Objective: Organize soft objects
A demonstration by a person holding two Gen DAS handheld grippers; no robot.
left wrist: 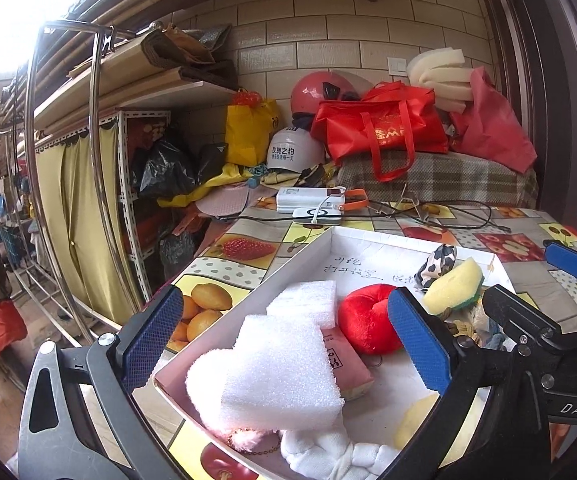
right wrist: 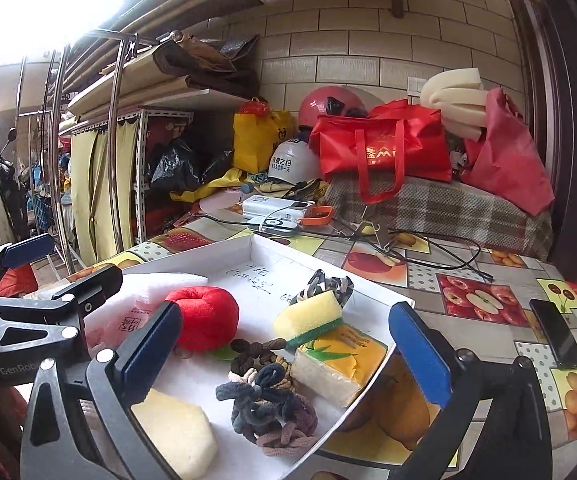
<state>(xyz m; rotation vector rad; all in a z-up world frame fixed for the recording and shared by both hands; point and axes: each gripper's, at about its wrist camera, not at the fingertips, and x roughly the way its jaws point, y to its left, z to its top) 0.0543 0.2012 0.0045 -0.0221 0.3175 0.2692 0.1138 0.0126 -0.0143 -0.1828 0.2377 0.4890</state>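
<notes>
Grippers: left gripper (left wrist: 288,344) and right gripper (right wrist: 288,348) both gape wide, empty, over the shallow white cardboard tray (right wrist: 248,246).
Soft things: white foam blocks (left wrist: 280,364), red plush apple (right wrist: 206,316), yellow-green sponge (right wrist: 308,316), hair ties (right wrist: 264,404), all inside the tray.
Progress: looks nearly finished.

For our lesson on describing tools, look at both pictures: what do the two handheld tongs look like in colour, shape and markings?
Both tongs, left and right, have black and grey metal frames with round rivets and two flat fingers faced with blue textured pads. Seen from the other camera, the right one bears white "DAS" lettering and the left one "GenRob". No sleeves or cables show.

Plush red apple (right wrist: 204,316), glossy tablecloth (right wrist: 468,280)
</notes>
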